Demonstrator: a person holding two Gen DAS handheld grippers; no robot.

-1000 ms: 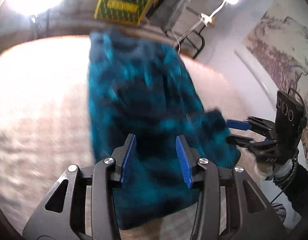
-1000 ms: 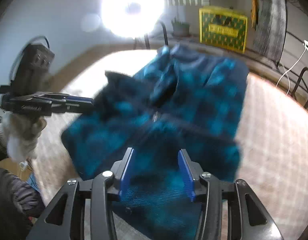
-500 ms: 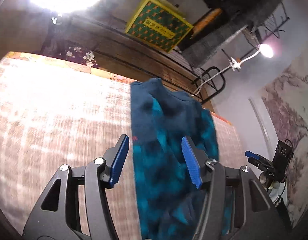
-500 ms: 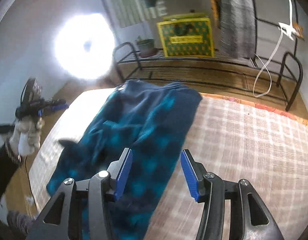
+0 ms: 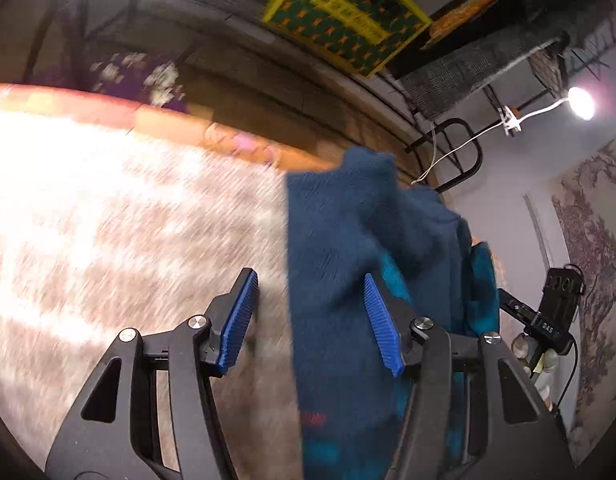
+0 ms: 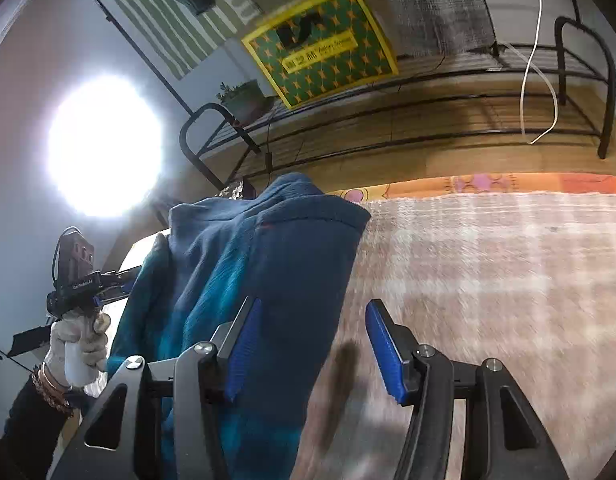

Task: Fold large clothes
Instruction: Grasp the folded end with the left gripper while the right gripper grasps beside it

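A large blue and teal fleece garment (image 5: 348, 260) lies in a long folded strip on the pink checked bed cover (image 5: 127, 240). It also shows in the right wrist view (image 6: 267, 280). My left gripper (image 5: 312, 320) is open and empty above the garment's left edge. My right gripper (image 6: 312, 344) is open and empty above its right edge. The right gripper also shows at the far right of the left wrist view (image 5: 548, 320). The left gripper, held in a white-gloved hand, shows at the left of the right wrist view (image 6: 87, 284).
A black metal rack (image 6: 428, 92) stands on the wooden floor beyond the bed, with a yellow and green box (image 6: 320, 44) and a potted plant (image 6: 243, 96). A bright lamp (image 6: 103, 148) glares at the left. An orange bed edge (image 5: 187, 128) runs along the far side.
Both grippers have let go of the garment, which now lies folded lengthwise. They have moved along it towards the far end, and both views have tilted up.
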